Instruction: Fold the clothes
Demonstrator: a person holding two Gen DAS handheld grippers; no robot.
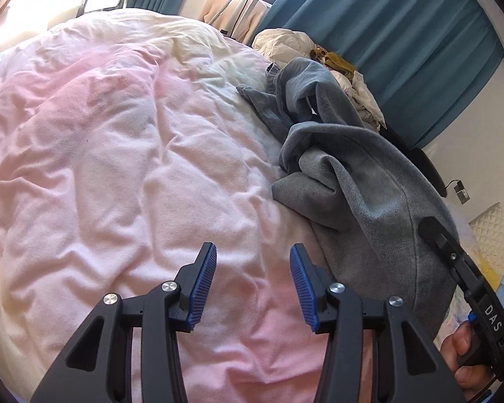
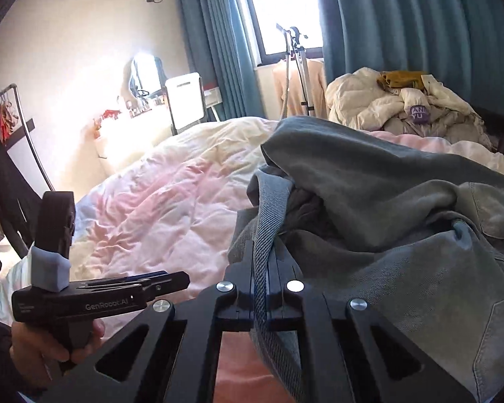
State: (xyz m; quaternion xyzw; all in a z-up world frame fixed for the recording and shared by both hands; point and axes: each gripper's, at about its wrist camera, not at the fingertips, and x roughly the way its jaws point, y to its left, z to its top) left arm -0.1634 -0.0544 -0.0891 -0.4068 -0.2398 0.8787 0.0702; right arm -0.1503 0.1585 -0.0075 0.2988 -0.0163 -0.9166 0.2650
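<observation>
A crumpled grey denim garment (image 1: 339, 174) lies on the right side of the bed, on a pink and cream duvet (image 1: 117, 134). In the right wrist view my right gripper (image 2: 264, 248) is shut on a seamed edge of the denim garment (image 2: 386, 208), and the strip of cloth runs back between the jaws. The left wrist view shows that same right gripper (image 1: 431, 230) at the garment's near right side. My left gripper (image 1: 252, 248) is open above bare duvet, just left of the garment, with nothing between its blue pads (image 1: 203, 288). A hand holds the left gripper (image 2: 171, 277) at the lower left.
A pile of white clothes (image 2: 386, 100) with a mustard piece (image 2: 403, 79) lies at the far right of the bed. Teal curtains (image 2: 420, 33) hang behind it. A steamer stand (image 2: 297, 67) and a clothes rack (image 2: 13, 117) stand beyond the bed.
</observation>
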